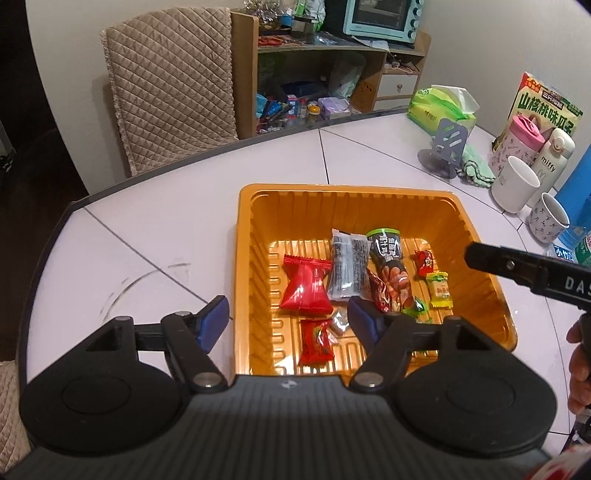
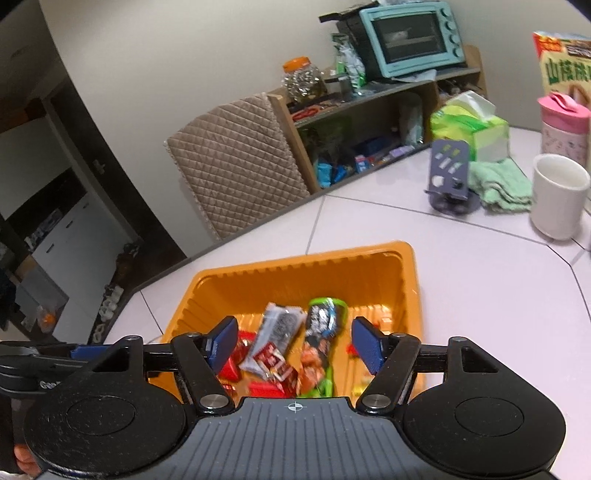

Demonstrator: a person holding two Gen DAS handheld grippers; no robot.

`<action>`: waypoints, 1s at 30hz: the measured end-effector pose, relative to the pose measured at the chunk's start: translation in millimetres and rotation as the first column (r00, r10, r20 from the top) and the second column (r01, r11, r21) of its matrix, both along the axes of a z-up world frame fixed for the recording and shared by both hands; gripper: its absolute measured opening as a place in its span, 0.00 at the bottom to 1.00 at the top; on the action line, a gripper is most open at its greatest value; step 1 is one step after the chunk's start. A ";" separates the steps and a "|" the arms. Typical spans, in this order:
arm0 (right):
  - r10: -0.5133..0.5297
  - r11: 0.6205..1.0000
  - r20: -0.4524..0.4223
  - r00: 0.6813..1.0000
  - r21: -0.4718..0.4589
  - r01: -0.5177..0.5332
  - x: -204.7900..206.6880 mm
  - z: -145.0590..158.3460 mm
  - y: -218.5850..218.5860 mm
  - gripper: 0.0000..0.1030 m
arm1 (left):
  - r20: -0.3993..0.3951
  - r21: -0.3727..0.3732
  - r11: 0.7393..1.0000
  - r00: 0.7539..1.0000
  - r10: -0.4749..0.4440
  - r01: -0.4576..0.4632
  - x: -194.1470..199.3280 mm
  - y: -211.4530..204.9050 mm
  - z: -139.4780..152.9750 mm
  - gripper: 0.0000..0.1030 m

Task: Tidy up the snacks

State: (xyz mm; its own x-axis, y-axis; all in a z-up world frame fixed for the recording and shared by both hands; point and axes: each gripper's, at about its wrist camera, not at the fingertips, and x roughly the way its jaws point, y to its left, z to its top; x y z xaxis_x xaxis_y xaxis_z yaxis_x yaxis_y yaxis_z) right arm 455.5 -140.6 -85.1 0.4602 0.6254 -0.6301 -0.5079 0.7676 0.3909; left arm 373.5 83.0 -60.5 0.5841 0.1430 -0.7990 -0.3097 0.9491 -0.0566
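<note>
A: Between our left gripper's blue pads nothing is held; the jaws stand wide apart, one pad over the bare table, the other over the near corner of the orange tray.

B: Same story on our right gripper: jaws spread wide, nothing between them, hanging over the tray's near edge. Its view is a bit blurred.

A: Just beyond our left pads we have the snacks, all lying on the tray floor: a red pouch, a grey-black packet touching its right side, then a dark green-topped nut bag.

B: We see a small red candy and a yellow sachet right of that bag, and another red wrapper nearest us.

A: Our right gripper's black finger pokes in from the right side of the left view, above the tray's right rim.

B: Farther out, on the white table, we spot a white mug, a pink-lidded bottle, a green tissue pack and a grey phone stand.

A: And behind the table, a quilted chair beside a wooden shelf carrying a teal oven.
</note>
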 end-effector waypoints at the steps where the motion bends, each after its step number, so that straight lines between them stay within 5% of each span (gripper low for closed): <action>1: -0.003 1.000 -0.003 1.000 -0.002 0.003 -3.0 1.0 -4.4 0.73 | 0.005 0.003 1.000 1.000 0.008 -0.008 -4.6 -1.6 3.3 0.67; 18: 0.062 0.997 -0.005 0.998 -0.047 -0.062 -84.4 36.6 -55.1 0.85 | 0.036 -0.007 0.994 0.993 0.110 -0.109 -108.9 -54.9 47.7 0.75; 30: 0.086 0.985 -0.062 0.994 -0.145 -0.094 -171.5 38.7 -67.7 0.85 | -0.024 -0.031 0.993 0.993 0.112 -0.112 -179.4 -85.2 42.7 0.75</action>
